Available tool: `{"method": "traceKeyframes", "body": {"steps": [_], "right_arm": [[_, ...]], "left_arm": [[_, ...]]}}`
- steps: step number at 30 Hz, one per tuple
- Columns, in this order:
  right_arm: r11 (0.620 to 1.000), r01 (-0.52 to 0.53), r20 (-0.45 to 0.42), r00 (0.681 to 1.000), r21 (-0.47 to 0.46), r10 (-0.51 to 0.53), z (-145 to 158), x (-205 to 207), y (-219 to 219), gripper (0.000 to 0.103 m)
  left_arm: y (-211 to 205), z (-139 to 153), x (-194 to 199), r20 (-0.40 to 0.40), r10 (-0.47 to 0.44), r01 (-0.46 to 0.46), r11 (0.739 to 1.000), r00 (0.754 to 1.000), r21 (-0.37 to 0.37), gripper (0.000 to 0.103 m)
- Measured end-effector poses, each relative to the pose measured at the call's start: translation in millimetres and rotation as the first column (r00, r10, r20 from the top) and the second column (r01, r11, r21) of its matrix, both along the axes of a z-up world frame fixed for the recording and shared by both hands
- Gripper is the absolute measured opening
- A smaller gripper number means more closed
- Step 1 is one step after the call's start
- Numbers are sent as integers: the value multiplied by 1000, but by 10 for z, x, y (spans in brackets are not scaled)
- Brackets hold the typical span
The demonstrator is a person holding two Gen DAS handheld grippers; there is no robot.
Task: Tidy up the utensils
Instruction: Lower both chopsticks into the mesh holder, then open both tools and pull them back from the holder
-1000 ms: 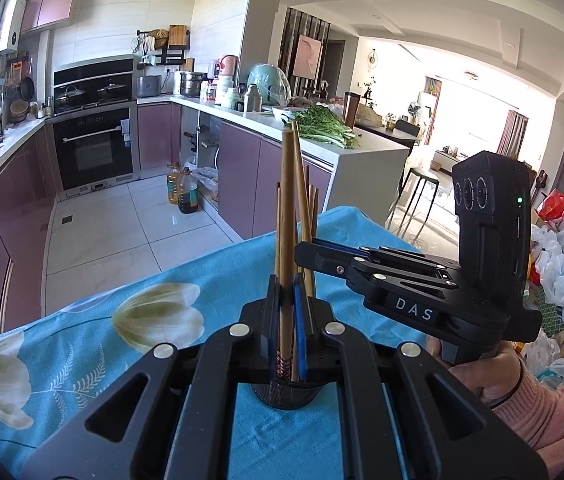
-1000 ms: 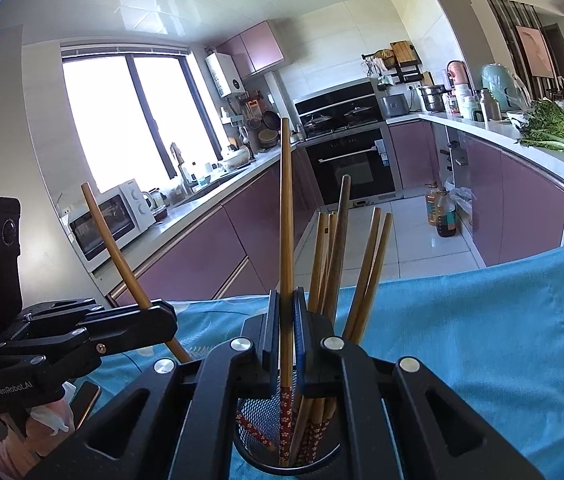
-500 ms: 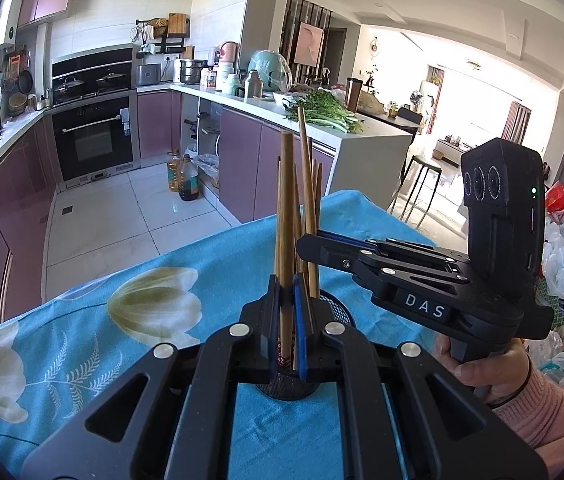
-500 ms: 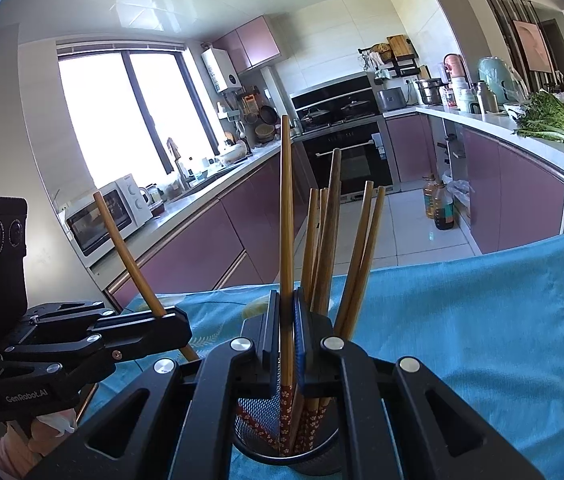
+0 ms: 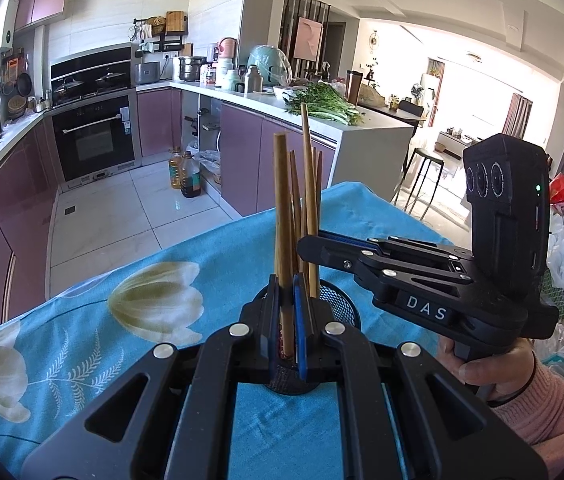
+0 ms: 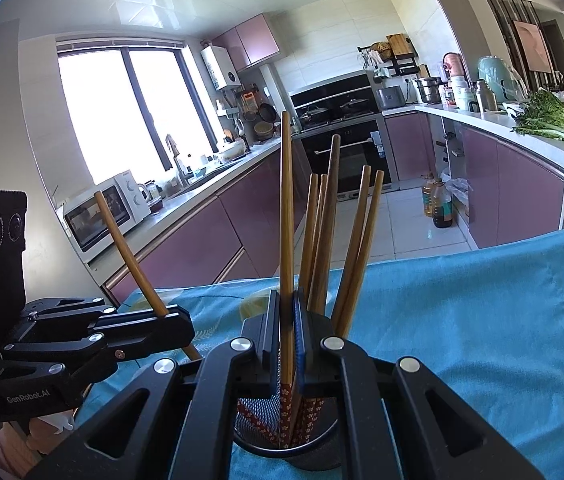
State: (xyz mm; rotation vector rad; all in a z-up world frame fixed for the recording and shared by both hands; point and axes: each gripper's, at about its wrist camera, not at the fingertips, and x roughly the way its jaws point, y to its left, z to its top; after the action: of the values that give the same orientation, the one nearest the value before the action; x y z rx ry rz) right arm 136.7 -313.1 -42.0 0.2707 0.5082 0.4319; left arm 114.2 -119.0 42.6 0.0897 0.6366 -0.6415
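I am working near the end of the job, as far as I can judge: five chopsticks [image 6: 356, 248] are already standing loose in the black mesh holder [image 6: 282, 438] at the lower centre of the right wrist view, and the holder is sitting on the bench under its blue flowered cloth [image 5: 82, 320]. Two sticks are left, one in each of my tools, and I am seeing no other utensils lying on the cloth in either view.

My right gripper [image 6: 287, 344] is pinching one chopstick [image 6: 286, 220] upright, its fingers [image 6: 272, 332] drawn in until only the stick's width is parting them. The patterned lower end of that stick is reaching down inside the holder's rim, so I am judging it nearly placed and only needing release.

My left gripper [image 5: 288, 320] is likewise clamping a chopstick [image 5: 282, 216], fingers [image 5: 301, 320] closed tight on it. In the left wrist view it is rising at frame centre in front of the holder; in the right wrist view it is leaning up and to the left at the lower left of the frame, outside the holder, so I am judging it yet to go in.
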Motion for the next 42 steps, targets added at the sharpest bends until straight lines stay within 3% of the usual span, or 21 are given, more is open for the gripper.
{"method": "traceKeyframes", "body": {"steps": [24,37,42], "right_arm": [[1000,-9,-43,999,-5,9,-150,5,-20,7],[1000,-5,-50,999,1,5,-184,1,-38,9],[1000,-8,-47,999,-3,8,-200,-34,-24,16]], "left_arm": [[-117,-88,198,-4,14,-14,1000,1000,21,8],[-143,-348,369,-61,19,-17,999,998,35,9],[-79,-412,326,-63,27,-26,1000,998,18,20]]}}
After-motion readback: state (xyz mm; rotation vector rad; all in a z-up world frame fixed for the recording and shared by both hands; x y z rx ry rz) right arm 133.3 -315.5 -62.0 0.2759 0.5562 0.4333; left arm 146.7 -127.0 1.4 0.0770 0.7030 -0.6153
